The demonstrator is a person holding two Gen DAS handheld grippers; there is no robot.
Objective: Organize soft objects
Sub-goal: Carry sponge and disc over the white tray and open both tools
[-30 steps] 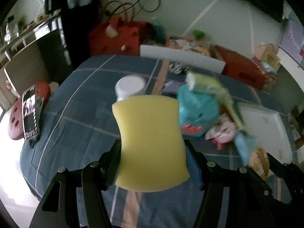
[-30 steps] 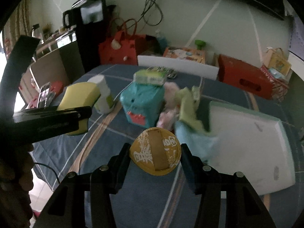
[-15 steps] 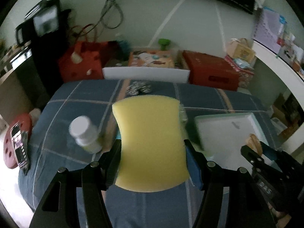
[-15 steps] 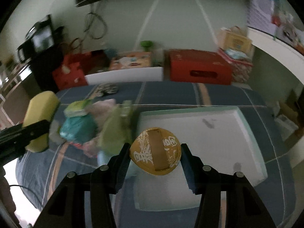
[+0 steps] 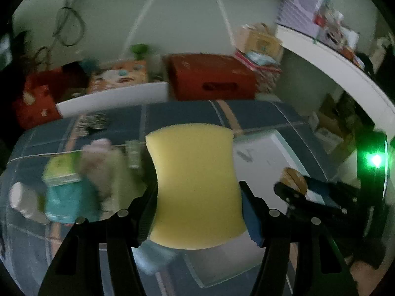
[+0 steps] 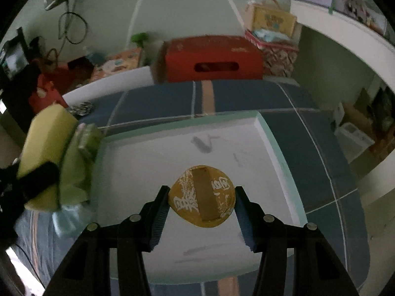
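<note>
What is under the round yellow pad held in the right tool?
The round yellow pad, clamped in the right tool, hangs over the white tray. The tray's floor around it looks bare apart from grey marks; the patch directly beneath is hidden.

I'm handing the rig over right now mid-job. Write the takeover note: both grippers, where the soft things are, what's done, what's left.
Left gripper: shut on the yellow sponge, held in the air beside the white tray's left edge.
Right gripper: shut on the round golden pouch, held over the tray.
Done: both items picked up; nothing is visible in the tray so far.
Left: set down the pouch and sponge. The pile of soft items left of the tray on the blue plaid cloth is not yet sorted.
</note>
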